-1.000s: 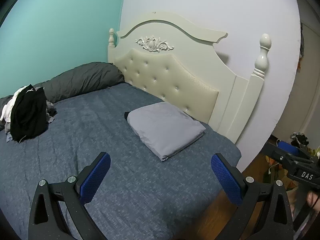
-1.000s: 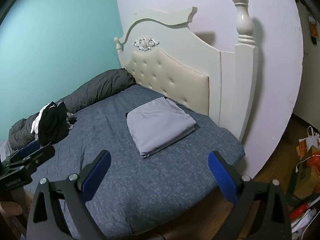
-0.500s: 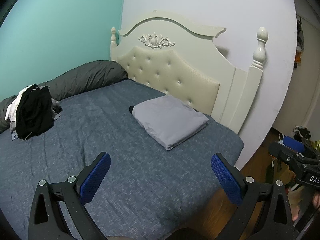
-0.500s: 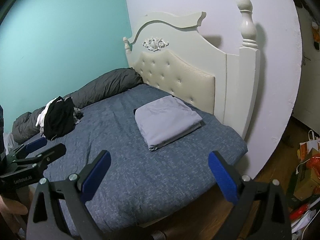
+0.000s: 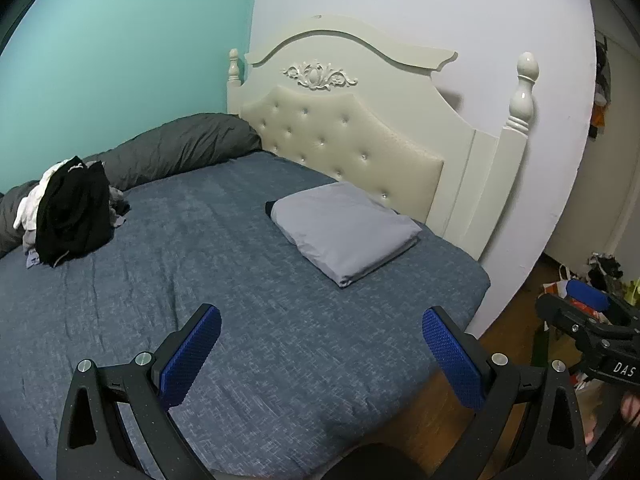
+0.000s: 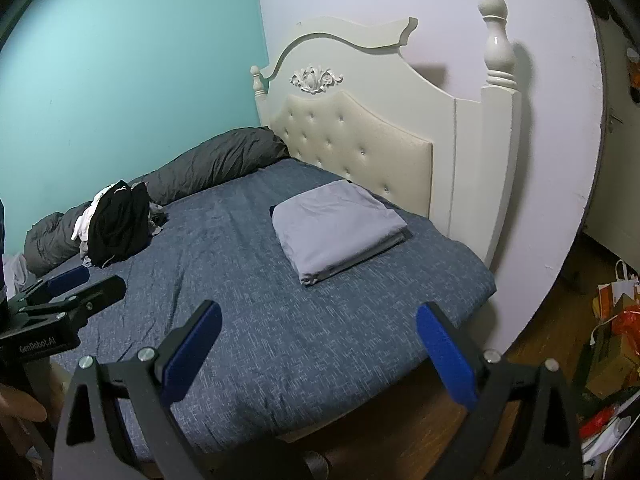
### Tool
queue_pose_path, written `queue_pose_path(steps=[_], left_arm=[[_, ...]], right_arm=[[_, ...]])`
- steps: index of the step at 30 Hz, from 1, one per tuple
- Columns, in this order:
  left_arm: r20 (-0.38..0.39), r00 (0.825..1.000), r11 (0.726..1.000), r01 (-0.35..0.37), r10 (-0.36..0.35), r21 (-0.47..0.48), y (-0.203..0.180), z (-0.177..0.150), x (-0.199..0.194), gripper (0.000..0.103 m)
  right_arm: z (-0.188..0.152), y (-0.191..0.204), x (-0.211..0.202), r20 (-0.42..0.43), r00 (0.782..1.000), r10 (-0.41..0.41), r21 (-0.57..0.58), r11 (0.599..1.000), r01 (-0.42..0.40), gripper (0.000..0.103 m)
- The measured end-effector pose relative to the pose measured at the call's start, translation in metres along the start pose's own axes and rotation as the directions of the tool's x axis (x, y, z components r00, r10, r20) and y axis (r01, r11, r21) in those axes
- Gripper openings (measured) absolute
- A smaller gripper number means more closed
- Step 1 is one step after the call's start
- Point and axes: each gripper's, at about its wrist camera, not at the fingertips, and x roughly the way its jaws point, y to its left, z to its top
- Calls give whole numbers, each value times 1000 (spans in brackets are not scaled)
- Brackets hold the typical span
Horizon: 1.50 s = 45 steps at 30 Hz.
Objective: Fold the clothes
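Observation:
A folded grey garment [image 5: 344, 228] [image 6: 336, 226] lies flat on the blue bedspread [image 5: 200, 280] [image 6: 256, 292] near the headboard. A heap of unfolded clothes, mostly black with some white [image 5: 68, 212] [image 6: 116, 224], sits at the far left of the bed. My left gripper [image 5: 320, 334] hangs open over the bed's near part, nothing between its blue pads. My right gripper [image 6: 318, 330] is open too, well short of the folded garment. Each gripper shows at the edge of the other's view: the right gripper [image 5: 588, 320] and the left gripper [image 6: 68, 300].
A cream tufted headboard [image 5: 340, 132] with posts stands behind the bed. A dark grey rolled duvet [image 5: 176, 152] lies along the teal wall. Bags and clutter [image 6: 612, 328] sit on the wooden floor at the right. A hand [image 6: 20, 404] holds the left gripper.
Both grippers have drawn back from the bed and a little to the right, so the bed and folded garment look smaller and farther. Both stay open and empty.

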Motion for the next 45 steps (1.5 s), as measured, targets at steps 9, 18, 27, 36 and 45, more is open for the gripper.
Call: queue_pose_path(steps=[9,18,27,36,45], left_arm=[[12,1000,1000,-4,4,1,2,-2,-5,103],[25,1000,1000,-4,4,4,2,-4,-9,103],[12,1000,1000,-12,12,1,3,-6,-7,103],[1,1000,1000,-4,4,7,3,-8,-6,102],[4,1000,1000,0,0,4,3,-10,-6,102]], right_arm=[[-4,3,0,-1,1000,-5,-1,1000,5,98],[-3,-1,0,1,1000,-11,6,1000,11,98],[-4,-2,-1,1,1000,-13,11,1000,13,98],[-5,-1,0,-2,1000,-14,8,1000,14,98],[-7,-2,0,-11,1000,-20,12,1000,20,98]])
